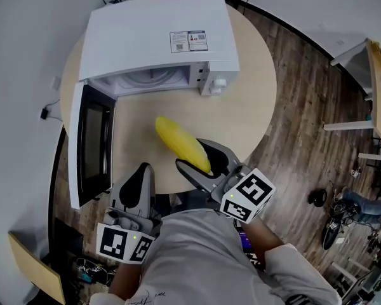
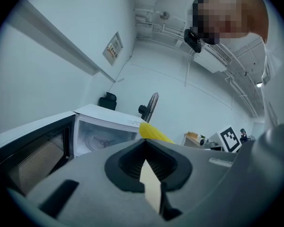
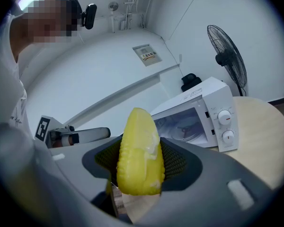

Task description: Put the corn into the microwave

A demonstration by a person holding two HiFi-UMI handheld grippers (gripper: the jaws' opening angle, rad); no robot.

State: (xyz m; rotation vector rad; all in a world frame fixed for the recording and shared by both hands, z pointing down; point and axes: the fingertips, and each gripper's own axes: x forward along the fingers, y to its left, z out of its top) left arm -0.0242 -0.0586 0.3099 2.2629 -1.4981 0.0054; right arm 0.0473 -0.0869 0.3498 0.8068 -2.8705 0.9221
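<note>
A yellow corn cob [image 1: 181,143] is held over the round wooden table [image 1: 254,107], in front of the white microwave [image 1: 159,33]. My right gripper [image 1: 200,157] is shut on the cob's near end. In the right gripper view the corn [image 3: 139,152] stands between the jaws, pointing toward the microwave [image 3: 199,112]. The microwave door [image 1: 92,145] hangs open to the left and the cavity shows empty. My left gripper [image 1: 143,170] is shut with nothing in it, at the table's near edge beside the door. From the left gripper view [image 2: 144,162], the corn's tip [image 2: 154,132] shows beyond the jaws.
A standing fan [image 3: 227,56] is behind the microwave. Wooden floor lies to the right of the table, with a white desk [image 1: 352,53] and small items [image 1: 333,224] on it. A wooden piece of furniture [image 1: 32,259] is at the lower left.
</note>
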